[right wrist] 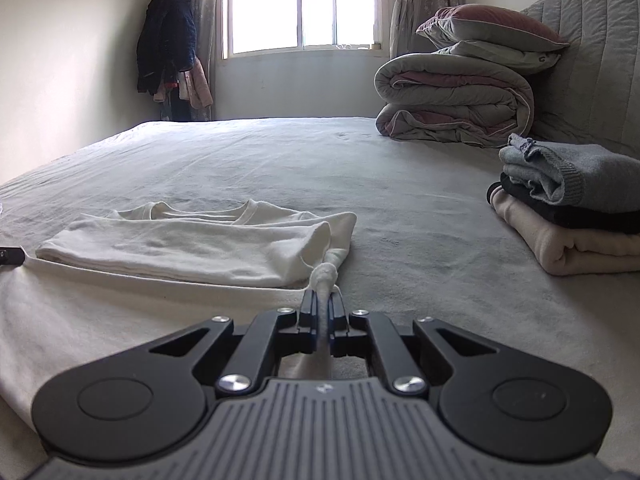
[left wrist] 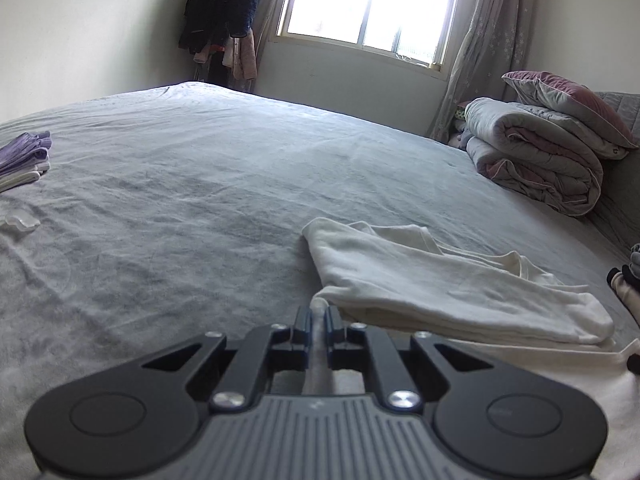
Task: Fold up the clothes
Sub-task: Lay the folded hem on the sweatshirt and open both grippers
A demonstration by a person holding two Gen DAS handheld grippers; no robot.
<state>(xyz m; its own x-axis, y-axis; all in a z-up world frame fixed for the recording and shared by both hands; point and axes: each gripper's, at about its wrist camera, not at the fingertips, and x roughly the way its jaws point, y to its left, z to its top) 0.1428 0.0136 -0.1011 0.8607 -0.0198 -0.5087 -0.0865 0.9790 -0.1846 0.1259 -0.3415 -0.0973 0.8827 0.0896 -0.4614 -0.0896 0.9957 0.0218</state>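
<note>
You are working on a wide bed (left wrist: 192, 184) covered by a grey, slightly creased sheet, which fills most of both views. Your left gripper (left wrist: 319, 314) is clenched on a bunched corner of the white shirt (left wrist: 420, 280), and your right gripper (right wrist: 322, 300) is clenched on another twisted corner of the same shirt (right wrist: 192, 240); in each view cloth runs back between the jaws. The shirt lies flat on the near part of the bed, its upper portion doubled over the lower layer, with the neckline showing at the far edge. In the right view the tip of the other gripper shows at the left edge, at the shirt's corner. To your right a stack of folded clothes (right wrist: 576, 216) sits on the sheet: a grey knit on top, something dark under it, a pale beige piece at the bottom. Behind that stack a rolled duvet (right wrist: 452, 96) with a pillow (right wrist: 488, 24) on top rests against the quilted grey headboard (right wrist: 592, 60). At the far left of the bed, well apart from the shirt, lies a small pile of purple and white clothes (left wrist: 24, 156). Beyond the bed a bright window (left wrist: 372, 4) is flanked by pale curtains (left wrist: 488, 40), and dark coats (right wrist: 168, 40) hang in the corner against the plain wall.
</note>
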